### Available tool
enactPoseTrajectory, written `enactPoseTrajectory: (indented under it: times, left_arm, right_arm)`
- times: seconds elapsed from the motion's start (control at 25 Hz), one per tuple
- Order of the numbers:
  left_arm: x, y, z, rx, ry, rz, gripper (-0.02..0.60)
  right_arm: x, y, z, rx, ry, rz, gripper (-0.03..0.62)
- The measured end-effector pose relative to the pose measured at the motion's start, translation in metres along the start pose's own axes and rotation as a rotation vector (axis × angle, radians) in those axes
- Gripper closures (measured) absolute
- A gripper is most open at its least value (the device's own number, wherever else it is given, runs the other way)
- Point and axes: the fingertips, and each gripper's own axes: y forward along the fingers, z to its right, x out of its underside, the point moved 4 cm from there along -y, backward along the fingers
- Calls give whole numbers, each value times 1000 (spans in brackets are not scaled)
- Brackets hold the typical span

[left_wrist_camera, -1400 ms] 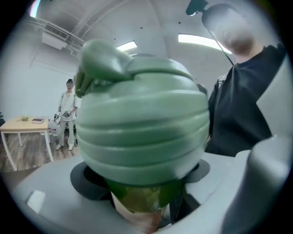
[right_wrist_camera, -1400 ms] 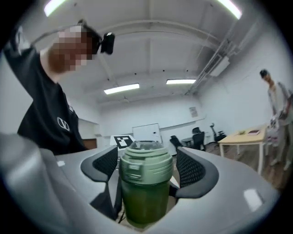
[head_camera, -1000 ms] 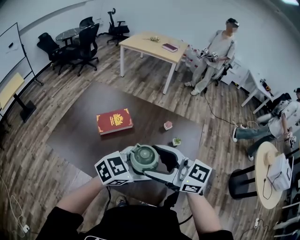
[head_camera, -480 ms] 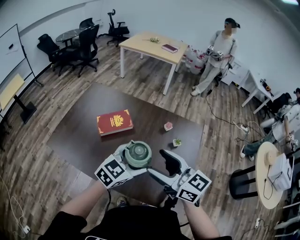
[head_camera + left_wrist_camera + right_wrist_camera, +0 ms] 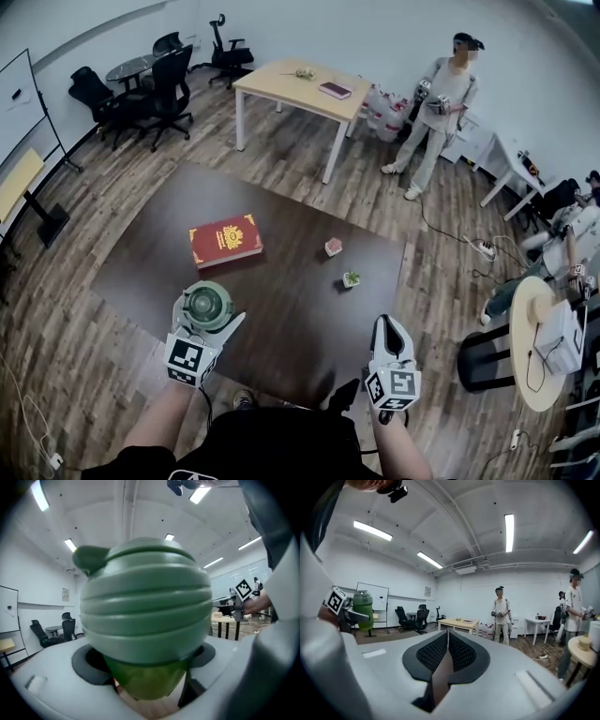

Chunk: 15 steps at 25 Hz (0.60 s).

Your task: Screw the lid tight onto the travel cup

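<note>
— Where's the travel cup?
— My left tongs are clamped round its body, upright, lid on top, steadied above the table.
— And the right tongs?
— Well apart, just closed together, empty. I judge the twisting is finished.

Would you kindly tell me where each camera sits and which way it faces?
Head view: on the head, steeply down at the dark table; forearms show.
Left gripper view: on the left gripper, facing the travel cup it holds.
Right gripper view: on the right gripper, across the room; jaws just shut, empty.
Shared: travel cup, all three.
</note>
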Motion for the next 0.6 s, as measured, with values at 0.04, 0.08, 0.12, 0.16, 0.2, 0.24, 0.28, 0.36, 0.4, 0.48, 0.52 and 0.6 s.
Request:
enactPoseTrajectory:
  times: [0.04,0.08,0.12,0.16,0.2,0.24,0.28,0.36,0.4,0.48,0.52,0.6]
  left_arm:
    - [5,-4,-3,-26,-6,-2,163]
    - [9,-7,-5,-47,-16,-3,164]
    - [12,-10,-7,-59,-29,-4,164]
    - [14,-11,-8,-67,-37,-6,164]
    - [15,-12,-8,-69,-37,-10,164]
    - [15,-12,-7,-68,-32,-14,164]
    - [13,-12,-7,-66,-26,-16,164]
    - [9,-13,-7,-66,-24,-11,164]
    - [8,-13,-8,-69,-26,-7,164]
    - [7,-13,-10,-73,-33,-2,164]
    - [8,-12,-10,-73,-35,-1,164]
    - [9,-13,-9,-72,-34,-4,164]
  right_arm:
    - [5,-2,-1,13,-23,-1,576]
    - [8,-3,-2,22,-42,1,576]
    - [10,-4,-2,29,-56,5,582]
    - [11,-4,-3,37,-66,8,585]
    - [11,-4,-3,44,-73,10,585]
    - [11,-3,-3,50,-77,12,586]
    - [10,-2,-3,53,-75,14,586]
    - [10,-1,-3,57,-69,18,586]
    - [10,-1,-2,60,-64,18,586]
    - [12,0,-1,64,-54,18,586]
    - [13,0,-1,63,-51,20,586]
    - [14,0,-1,60,-53,23,586]
